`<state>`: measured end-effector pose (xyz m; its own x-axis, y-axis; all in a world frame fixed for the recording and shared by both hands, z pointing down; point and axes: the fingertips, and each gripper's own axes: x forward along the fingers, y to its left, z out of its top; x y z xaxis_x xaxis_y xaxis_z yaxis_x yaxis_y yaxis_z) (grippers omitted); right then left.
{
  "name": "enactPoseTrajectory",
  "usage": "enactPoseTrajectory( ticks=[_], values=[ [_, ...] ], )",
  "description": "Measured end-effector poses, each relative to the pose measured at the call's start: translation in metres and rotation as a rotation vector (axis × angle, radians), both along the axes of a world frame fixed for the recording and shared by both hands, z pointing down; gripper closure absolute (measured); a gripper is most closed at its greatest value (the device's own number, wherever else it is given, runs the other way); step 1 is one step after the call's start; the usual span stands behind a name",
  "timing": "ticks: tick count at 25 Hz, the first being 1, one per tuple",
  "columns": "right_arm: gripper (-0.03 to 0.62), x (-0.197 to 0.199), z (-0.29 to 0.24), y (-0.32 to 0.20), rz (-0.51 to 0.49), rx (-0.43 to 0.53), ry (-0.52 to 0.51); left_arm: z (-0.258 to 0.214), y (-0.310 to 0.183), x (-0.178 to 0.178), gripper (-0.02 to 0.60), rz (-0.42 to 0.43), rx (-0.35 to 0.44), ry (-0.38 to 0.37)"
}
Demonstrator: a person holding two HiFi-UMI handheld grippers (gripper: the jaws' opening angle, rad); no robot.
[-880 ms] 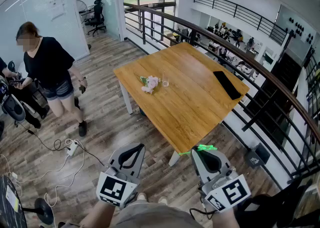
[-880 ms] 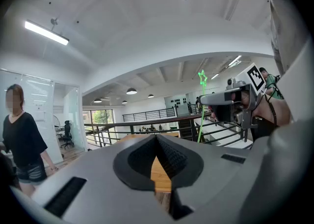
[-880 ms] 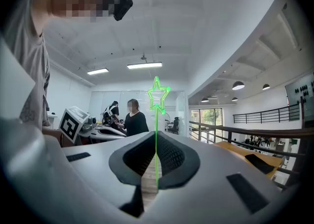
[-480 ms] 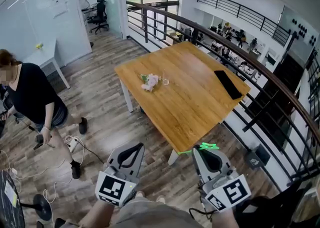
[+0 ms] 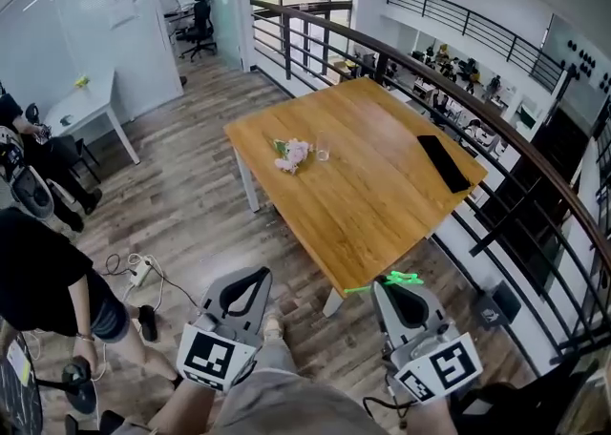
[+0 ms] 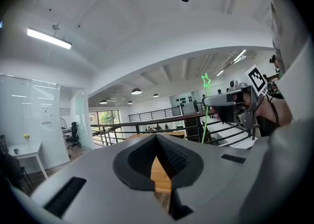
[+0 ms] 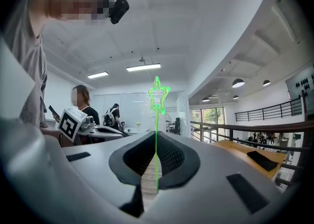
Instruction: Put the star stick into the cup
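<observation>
With right tongs point(image 7: 156, 138) pinching thin green star-topped stick point(image 7: 157, 96), left tongs point(image 6: 157, 137) shut empty, nearing small clear cup point(image 5: 323, 147); insertion far off.

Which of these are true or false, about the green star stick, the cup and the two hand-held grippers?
1. The right gripper grips the star stick. True.
2. The star stick stands in the cup. False: the cup is out on the table, while the stick is in the right gripper, short of the table's near edge.
3. The left gripper holds nothing. True: its jaws are together with nothing between them.
4. The cup stands right beside the black flat object. False: it stands next to the pink flowers, and the black object lies apart, toward the railing side.
</observation>
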<state>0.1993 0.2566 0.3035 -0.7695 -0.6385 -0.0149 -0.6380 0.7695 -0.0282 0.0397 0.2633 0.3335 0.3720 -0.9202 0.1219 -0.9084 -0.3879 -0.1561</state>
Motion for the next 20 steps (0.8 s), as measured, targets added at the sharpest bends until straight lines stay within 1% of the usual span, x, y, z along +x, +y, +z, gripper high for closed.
enactPoseTrajectory(
  ticks=[3, 10, 15, 20],
  values=[
    [0.559, -0.002, 0.008, -0.014, 0.003, 0.011, -0.003, 0.007, -0.012, -0.004, 0.566, 0.003, 0.014, -0.021],
    [0.559, -0.024, 0.028, -0.061, 0.001, 0.022, 0.019, 0.019, -0.059, -0.023, 0.566, 0.003, 0.050, 0.002],
    [0.559, -0.059, 0.036, -0.118, 0.005, -0.013, 0.037, 0.028, -0.114, -0.058, 0.566, 0.010, 0.015, 0.012],
    [0.559, -0.103, 0.042, -0.184, 0.015, -0.049, 0.063, 0.031, -0.184, -0.098, 0.566, 0.040, -0.027, 0.020]
  ],
)
